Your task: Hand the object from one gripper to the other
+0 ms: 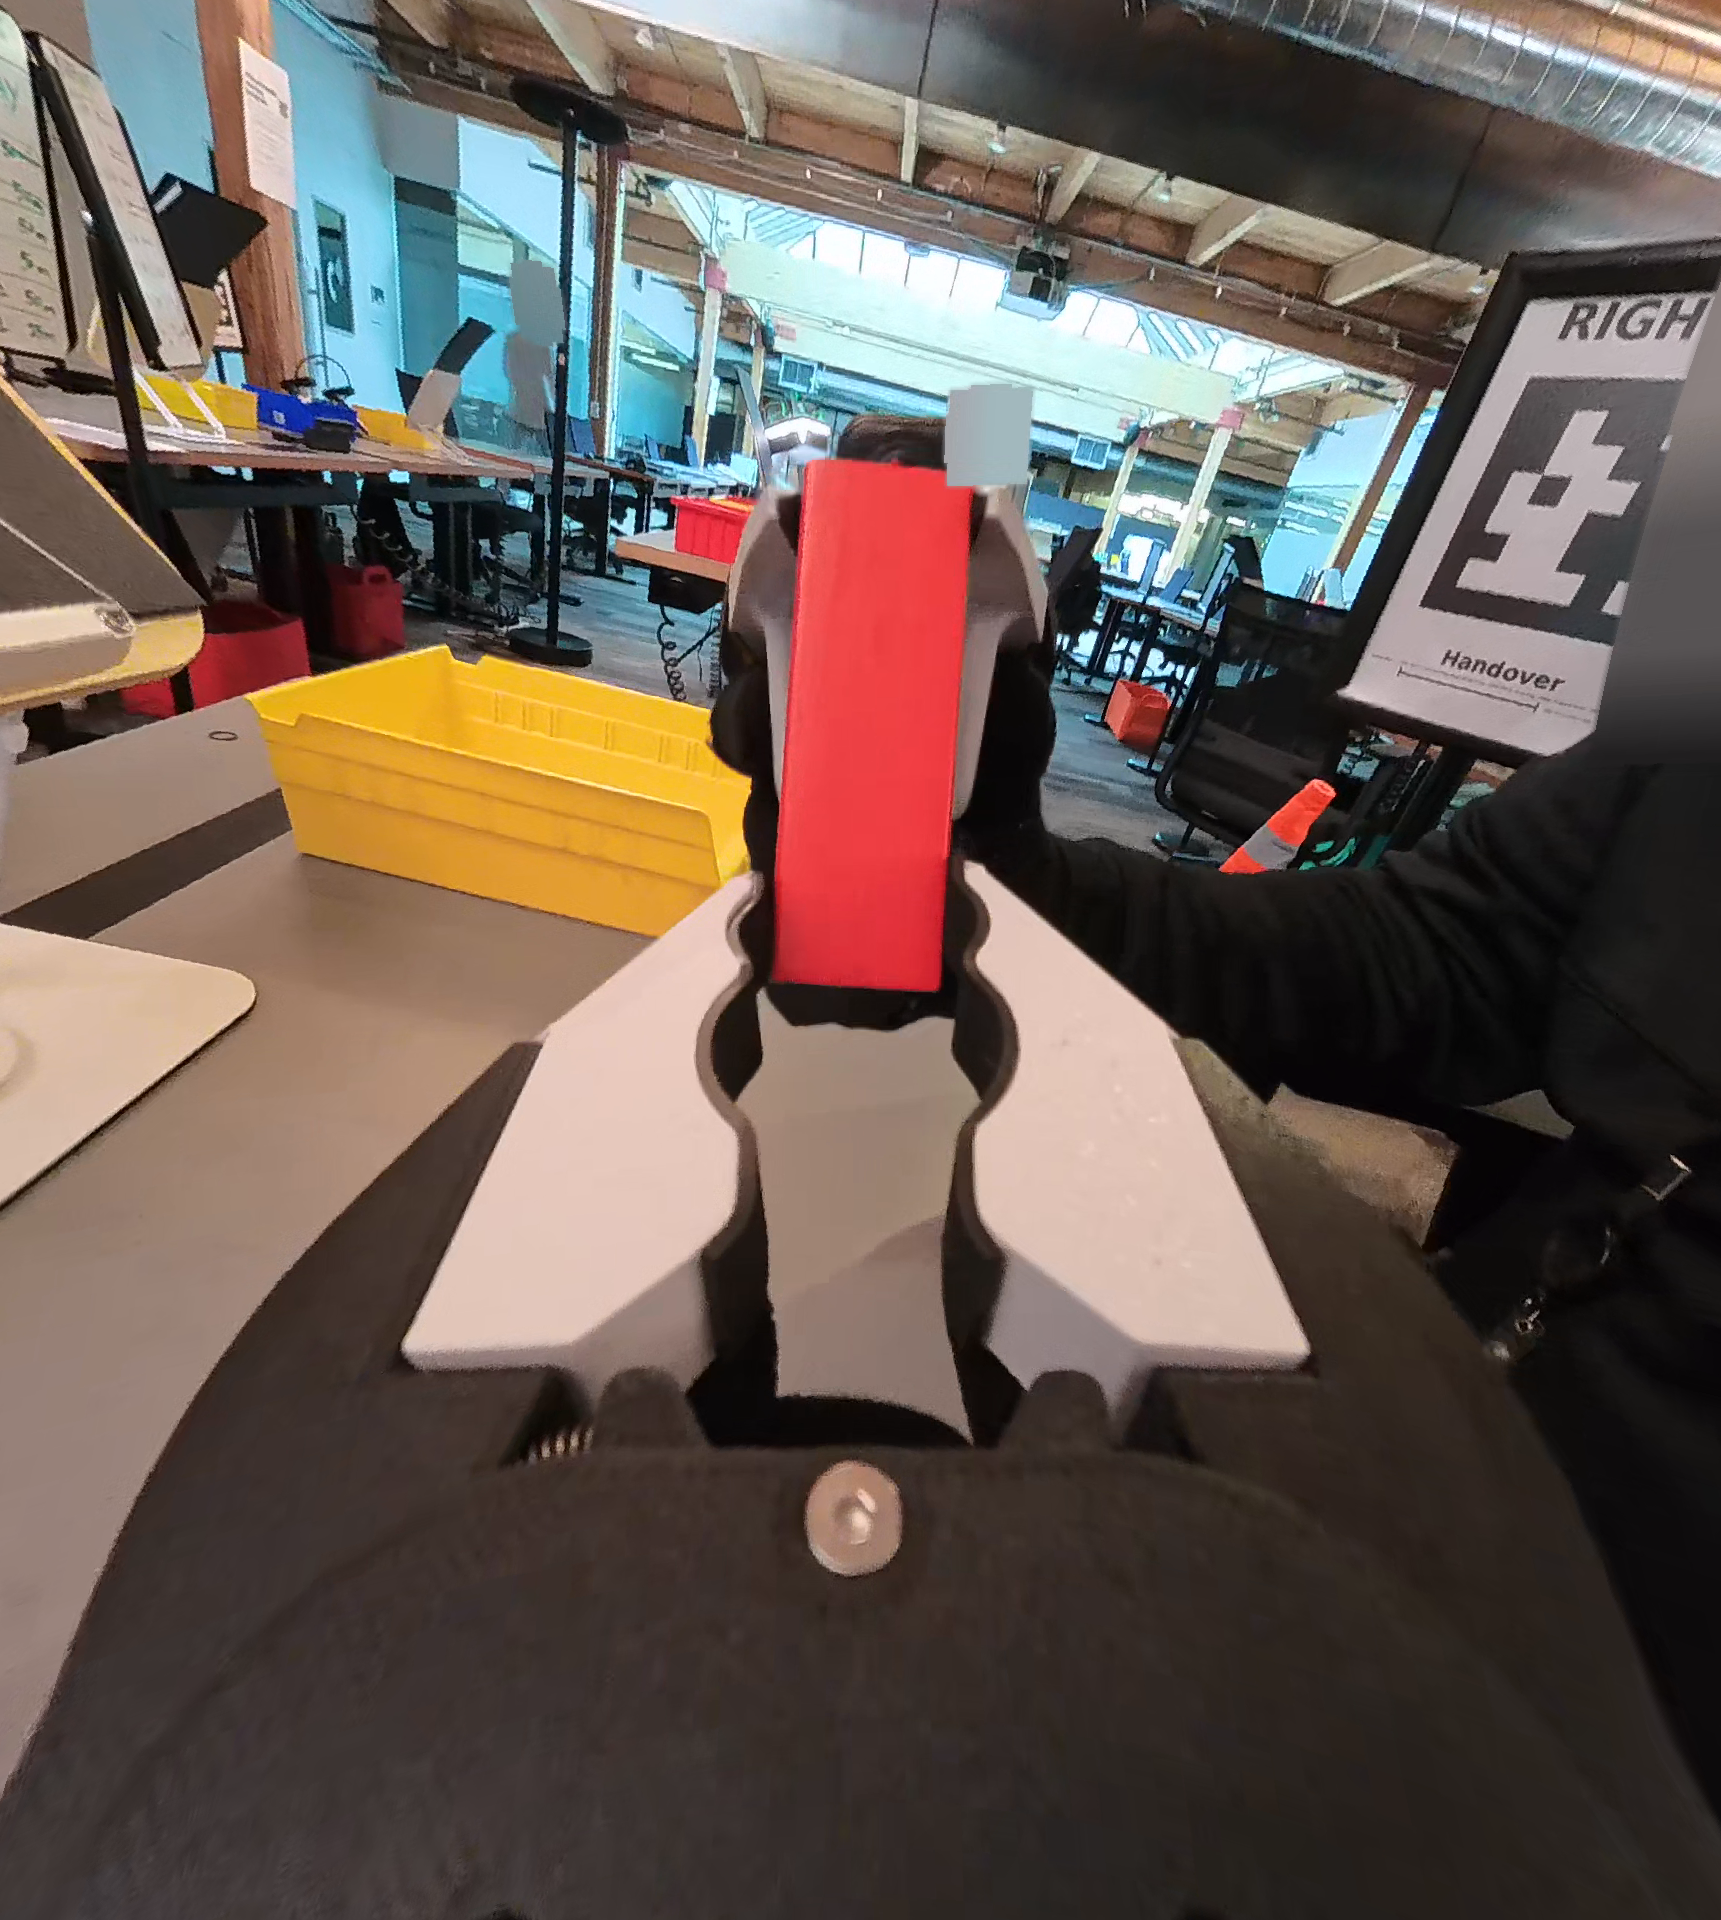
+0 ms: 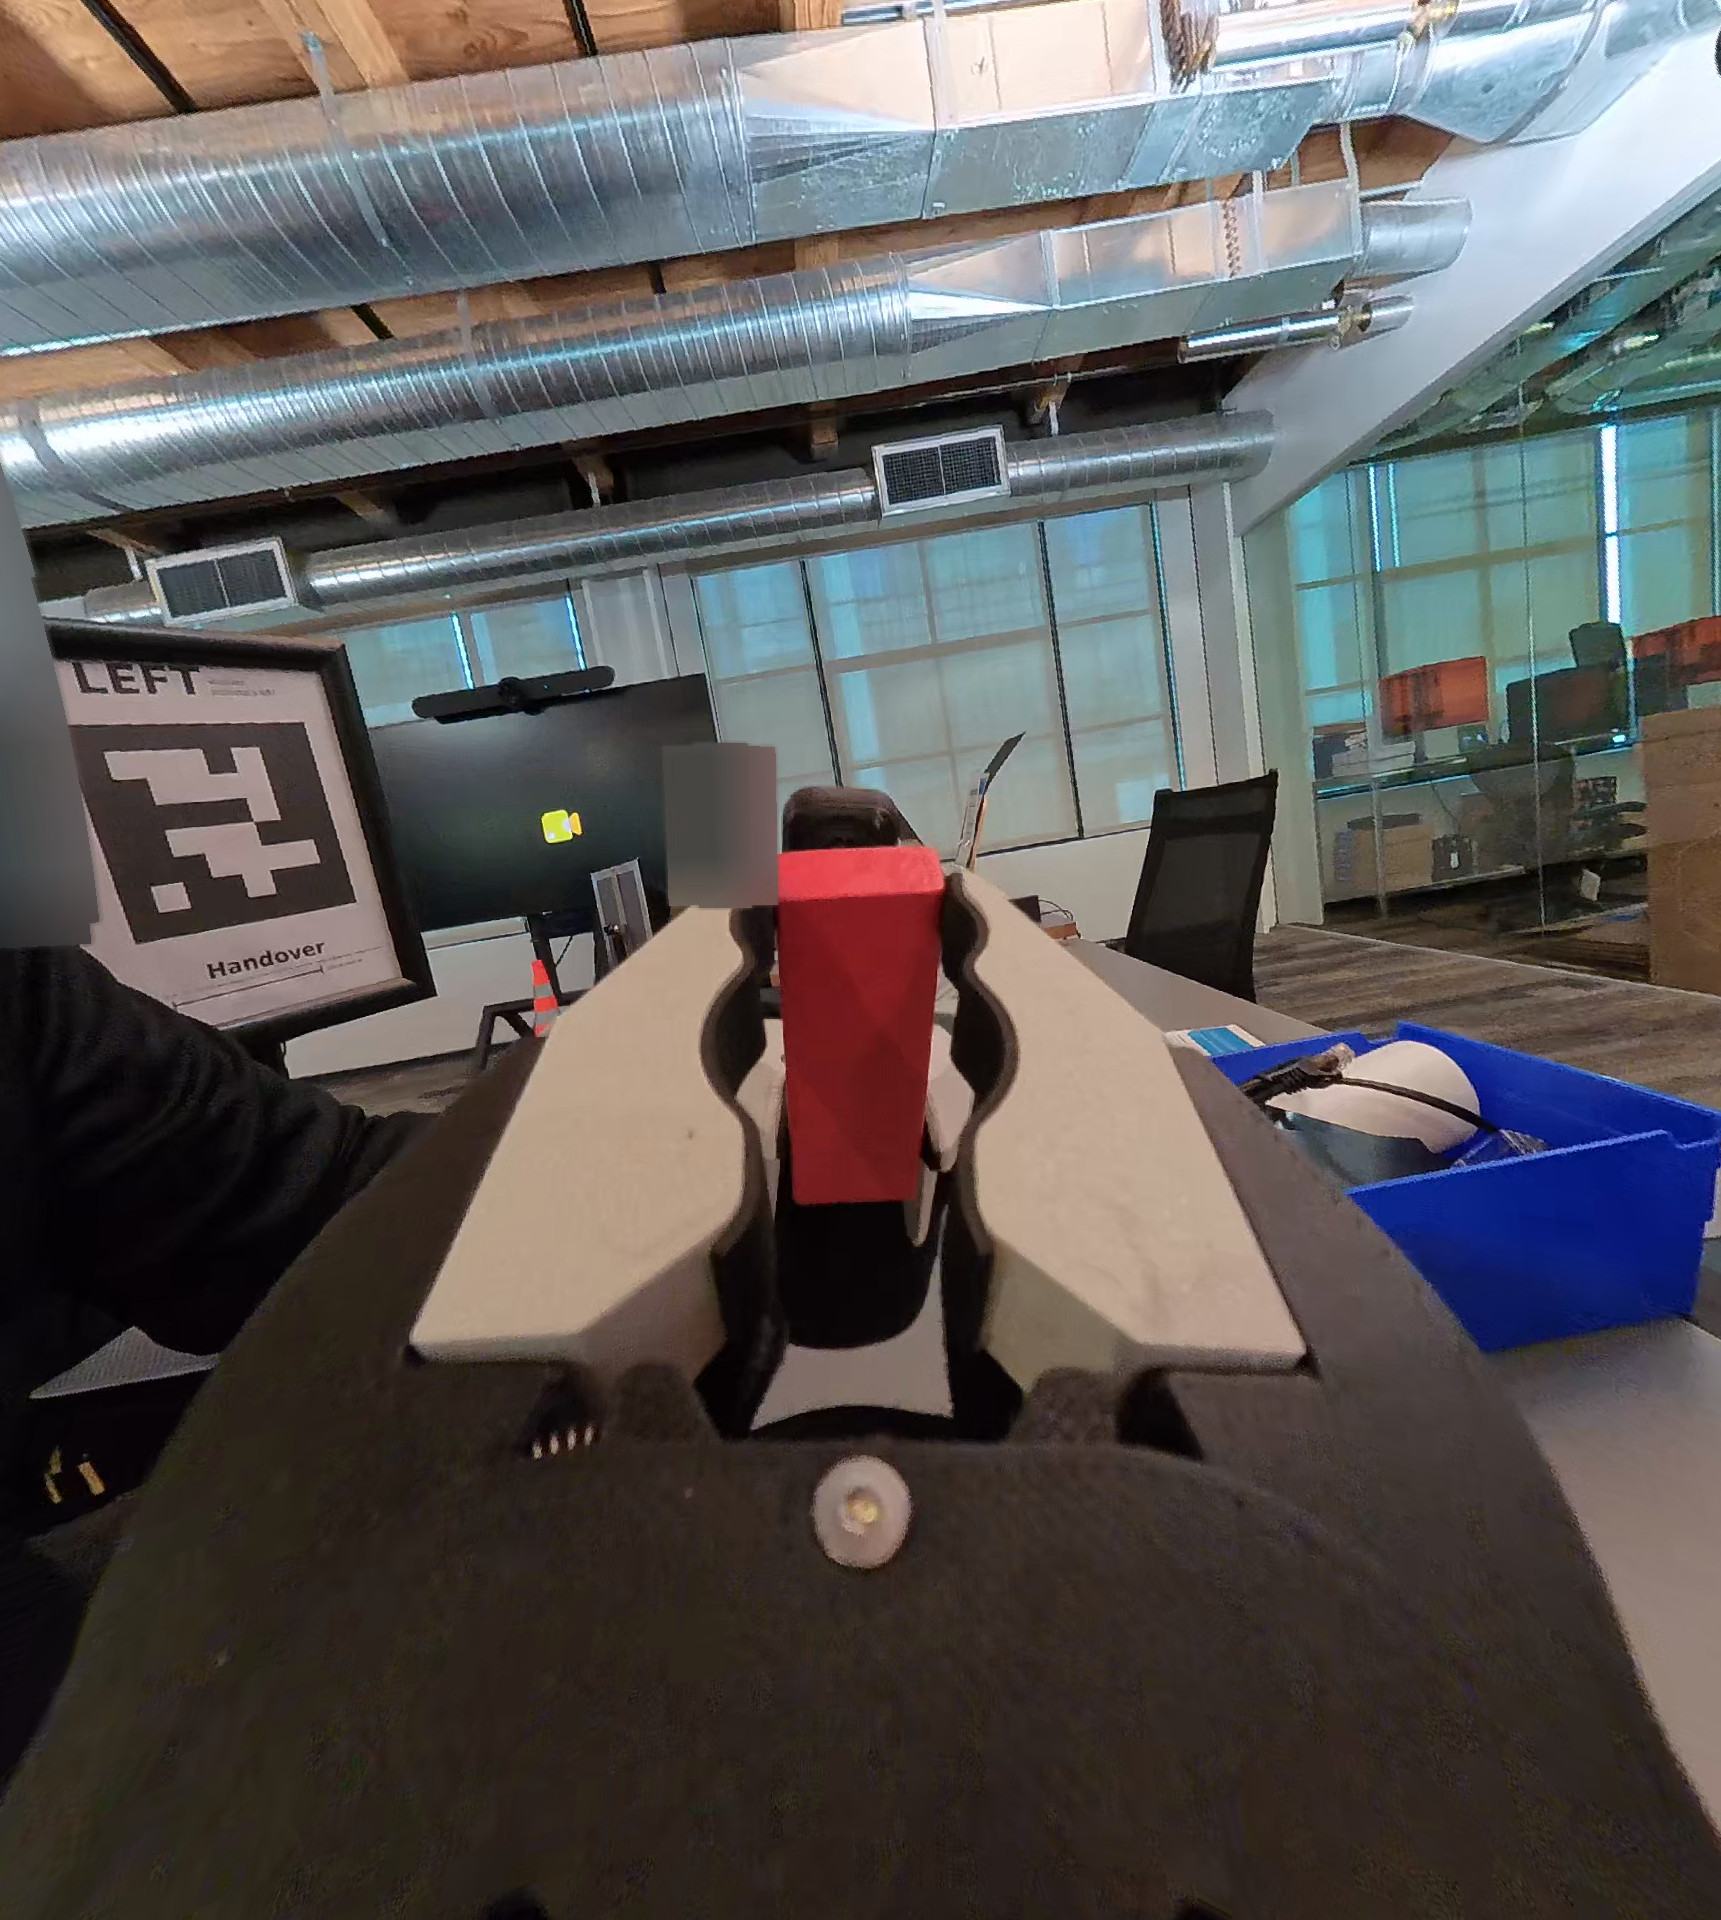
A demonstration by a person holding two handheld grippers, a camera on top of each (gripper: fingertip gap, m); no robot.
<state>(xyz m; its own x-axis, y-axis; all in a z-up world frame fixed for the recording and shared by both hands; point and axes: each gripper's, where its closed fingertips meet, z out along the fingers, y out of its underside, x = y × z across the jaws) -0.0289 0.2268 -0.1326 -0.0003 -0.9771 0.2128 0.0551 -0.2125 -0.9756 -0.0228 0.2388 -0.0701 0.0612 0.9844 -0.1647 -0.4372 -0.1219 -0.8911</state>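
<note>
Black, matte and slightly grainy, the housing of each handheld tool fills the lower part of its own view, with a bright metal screw set in the middle and two pale grey fingers running forward from it, their inner faces lined with dark, wavy pads. Between the tips of the left gripper (image 1: 856, 925) sits the lower end of the red block (image 1: 871, 717), a long, smooth, square-edged bar with a flat matte finish; the fingers are drawn in to the width of the bar and press its two sides. From the far side the right gripper (image 1: 887, 613) reaches in and flanks the upper part of the same bar, and in its own view the right gripper (image 2: 861, 935) appears closed to the bar's width as well, the red block (image 2: 858, 1023) standing upright between its scalloped pads (faint diagonal facets show on its face there). So the block is held in the air between the two tools, above the grey table (image 1: 336, 997), with both seemingly gripping it at once; which one is giving and which receiving cannot be told. Doing this step well probably means keeping both tools level and in line, confirming the receiver's pads bear flat on opposite faces, then easing the giver open without twisting. A smooth rigid bar could pivot or slip if one pad catches only an edge. A yellow bin (image 1: 513, 769) and a blue bin (image 2: 1552, 1184) wait on the table.
</note>
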